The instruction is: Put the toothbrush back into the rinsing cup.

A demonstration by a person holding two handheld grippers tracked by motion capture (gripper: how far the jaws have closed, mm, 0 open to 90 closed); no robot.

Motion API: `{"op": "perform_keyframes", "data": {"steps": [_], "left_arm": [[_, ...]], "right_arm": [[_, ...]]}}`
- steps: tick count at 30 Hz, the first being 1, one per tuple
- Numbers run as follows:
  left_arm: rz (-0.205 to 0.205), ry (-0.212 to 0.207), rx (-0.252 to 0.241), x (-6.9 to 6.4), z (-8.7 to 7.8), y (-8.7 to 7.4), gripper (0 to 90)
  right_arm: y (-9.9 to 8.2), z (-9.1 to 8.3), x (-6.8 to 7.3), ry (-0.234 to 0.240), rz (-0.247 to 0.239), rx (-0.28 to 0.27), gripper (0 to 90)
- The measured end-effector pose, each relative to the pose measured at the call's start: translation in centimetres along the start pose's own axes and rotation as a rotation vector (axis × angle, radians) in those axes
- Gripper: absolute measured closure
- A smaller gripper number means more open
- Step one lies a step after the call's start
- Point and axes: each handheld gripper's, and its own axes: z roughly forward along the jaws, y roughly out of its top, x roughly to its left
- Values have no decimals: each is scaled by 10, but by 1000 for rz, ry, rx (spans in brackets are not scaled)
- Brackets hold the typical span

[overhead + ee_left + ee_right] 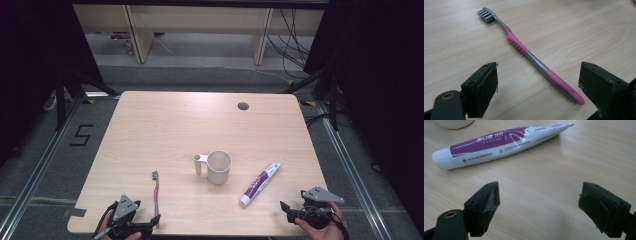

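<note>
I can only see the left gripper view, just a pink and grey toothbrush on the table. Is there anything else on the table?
Observer: Yes, a white cup with a handle stands near the middle of the table, beyond the toothbrush.
Operator: Is there toothpaste too?
Observer: Yes, a white and purple toothpaste tube lies flat to the right of the cup, apart from it.
Operator: Is the other gripper holding it?
Observer: No. The right gripper has its jaws open with bare table between them; the tube lies just ahead of it, untouched.
</note>
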Motion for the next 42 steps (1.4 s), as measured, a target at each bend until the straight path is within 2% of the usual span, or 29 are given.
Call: {"op": "perform_keyframes", "data": {"steps": [1,7,8,9,10,11,14,15,16,17,20,21,22,24,25,26,27,29,30,31,32,33,34,35,37,38,40,41,42], "left_arm": [[-2,2,1,0,0,0,153],[10,8,22,2,1,0,154],[8,8,29,2,2,1,154],[9,7,30,2,2,1,153],[14,-10,10,2,3,1,154],[14,-10,10,2,3,1,154],[26,-11,14,2,4,3,158],[26,-11,22,2,5,3,160],[46,-4,52,4,4,4,165],[43,-3,49,5,5,4,168],[50,5,48,6,6,5,182],[52,12,58,6,6,6,191],[43,5,57,6,6,7,193],[49,8,64,7,8,8,193],[49,8,64,7,8,8,193],[35,3,59,7,10,9,193],[35,-7,65,8,10,11,193],[26,7,76,9,11,14,193],[32,-3,86,10,11,16,194],[25,4,77,10,11,18,205],[29,-3,85,10,11,21,228],[28,3,85,9,11,23,243],[39,6,94,8,12,25,247],[59,4,110,9,12,27,259],[64,1,127,8,13,31,286],[65,7,134,7,15,33,301],[86,-13,163,6,18,36,323],[90,-17,172,5,20,38,334],[90,-17,172,5,20,38,341]], "right_arm": [[0,0,1,4,9,5,175],[1,1,4,18,-15,23,182],[0,2,3,13,-40,19,183],[0,2,3,12,-42,19,186],[0,2,3,17,-40,24,189],[0,2,4,7,-42,15,190],[1,3,4,31,-24,28,190],[1,4,4,33,-24,26,192],[1,4,5,31,-26,28,196],[0,5,4,24,-50,16,196],[0,4,7,53,-10,34,206],[0,5,6,48,-34,26,207],[1,4,7,48,-15,30,207],[1,5,7,47,-24,28,207],[0,5,9,50,-10,28,207],[1,6,7,70,-38,35,207],[1,6,6,72,-39,33,204],[1,7,7,79,-31,25,204],[1,7,7,82,-32,23,204],[1,6,8,67,-32,22,203],[1,5,11,76,14,37,203],[1,5,9,74,-13,40,202],[1,5,11,81,6,48,201],[1,6,10,79,-17,44,201],[1,6,10,82,-11,48,201],[1,5,12,85,14,57,200],[1,5,11,79,-3,48,200],[1,5,13,93,23,58,200],[1,5,12,94,16,56,200]]}}
